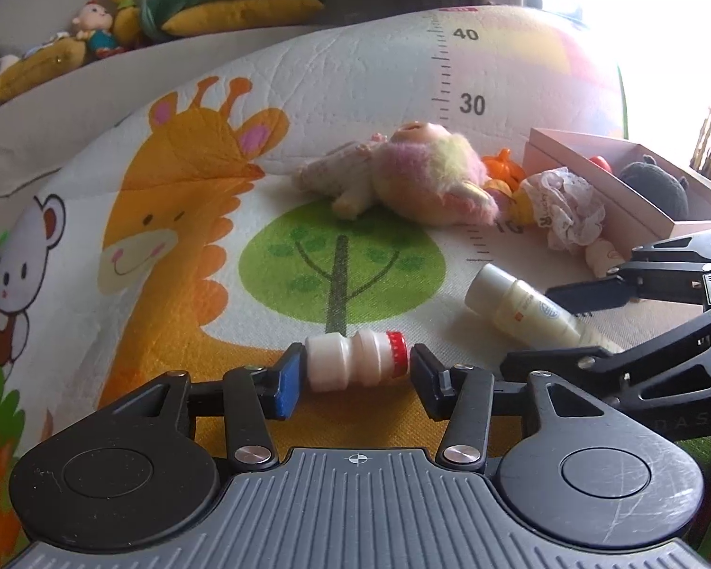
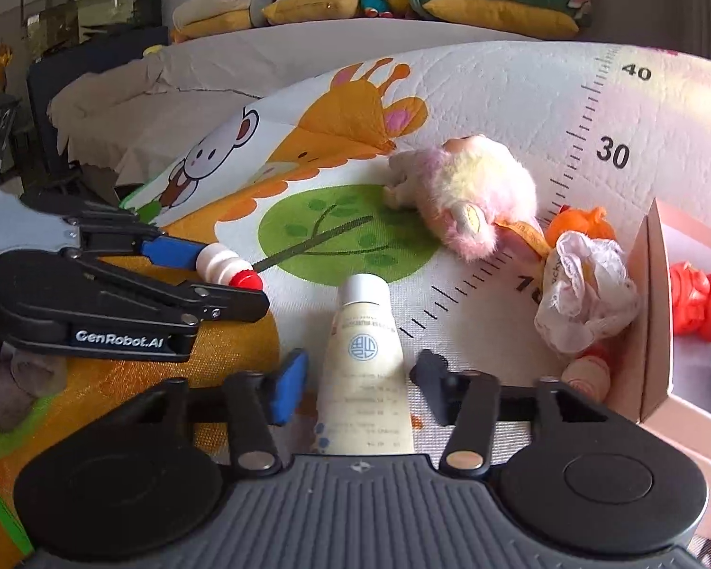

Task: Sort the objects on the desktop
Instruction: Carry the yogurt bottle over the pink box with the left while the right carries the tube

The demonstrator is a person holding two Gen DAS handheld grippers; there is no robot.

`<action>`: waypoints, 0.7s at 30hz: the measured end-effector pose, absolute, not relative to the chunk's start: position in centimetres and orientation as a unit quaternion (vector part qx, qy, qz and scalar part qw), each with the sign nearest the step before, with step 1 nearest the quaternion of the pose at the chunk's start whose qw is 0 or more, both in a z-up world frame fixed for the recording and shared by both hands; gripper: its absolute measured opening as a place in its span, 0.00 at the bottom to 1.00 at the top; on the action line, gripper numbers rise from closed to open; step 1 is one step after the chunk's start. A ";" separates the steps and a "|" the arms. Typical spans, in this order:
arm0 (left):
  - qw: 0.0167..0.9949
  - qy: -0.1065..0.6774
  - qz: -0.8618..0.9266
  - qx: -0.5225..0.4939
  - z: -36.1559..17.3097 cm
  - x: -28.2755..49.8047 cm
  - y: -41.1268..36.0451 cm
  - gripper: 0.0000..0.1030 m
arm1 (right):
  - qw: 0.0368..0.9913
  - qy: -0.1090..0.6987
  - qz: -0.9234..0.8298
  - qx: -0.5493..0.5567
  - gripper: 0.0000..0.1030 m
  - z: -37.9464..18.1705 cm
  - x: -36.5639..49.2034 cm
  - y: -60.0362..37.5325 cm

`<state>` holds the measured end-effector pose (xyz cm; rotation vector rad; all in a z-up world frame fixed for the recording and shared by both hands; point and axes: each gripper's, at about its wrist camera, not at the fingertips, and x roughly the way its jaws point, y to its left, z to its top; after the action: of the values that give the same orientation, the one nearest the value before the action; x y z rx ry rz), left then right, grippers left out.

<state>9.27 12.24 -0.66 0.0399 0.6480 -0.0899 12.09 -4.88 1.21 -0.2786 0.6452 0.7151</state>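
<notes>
The left gripper (image 1: 355,370) grips a small white bottle (image 1: 355,360) end to end: its blue pad presses the base and its black finger meets the red cap (image 1: 397,348), so the bottle lies crosswise between the jaws, over the orange part of the play mat (image 1: 355,76). From the right wrist view the same bottle (image 2: 225,265) shows at the left, pinched at the tips of the left gripper (image 2: 227,279) above the mat (image 2: 474,95). The right gripper (image 2: 360,379) stands with its jaws apart around a cream tube (image 2: 362,360), which lies on the mat with its white cap pointing away from the camera; a gap shows on each side between the fingers and the tube, so they are not touching it. In the left wrist view the tube (image 1: 521,308) lies to the right of the bottle, with the right gripper (image 1: 559,327) straddling its far end. Beyond the tube a pink-and-yellow plush toy (image 2: 474,194) lies on the mat by the printed ruler, and just beside it are an orange toy (image 2: 578,223) and a crumpled lace bundle (image 2: 587,294) resting against the wall of a pink box (image 2: 649,313). Inside the box sits a red toy (image 2: 692,303) (a dark plush shape shows there too in the left wrist view, too cut off to identify).
</notes>
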 end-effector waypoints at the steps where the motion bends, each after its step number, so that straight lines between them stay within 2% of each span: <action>1: 0.947 0.318 -0.043 0.022 -0.7 9.4 12.1 0.52 | 0.876 0.309 0.345 -0.136 0.36 1.3 12.0 -5.0; 12: 0.944 0.321 -0.055 0.055 -0.3 8.4 9.6 0.46 | 0.890 0.314 0.312 -0.103 0.36 1.6 9.1 -10.1; 21: 0.927 0.329 -0.169 0.062 0.6 4.9 1.3 0.46 | 0.914 0.314 0.252 -0.050 0.36 2.0 3.9 -18.1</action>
<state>4.86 1.25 0.55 0.1273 0.6753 -0.3473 3.94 -18.14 1.95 -0.1027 0.6467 0.5183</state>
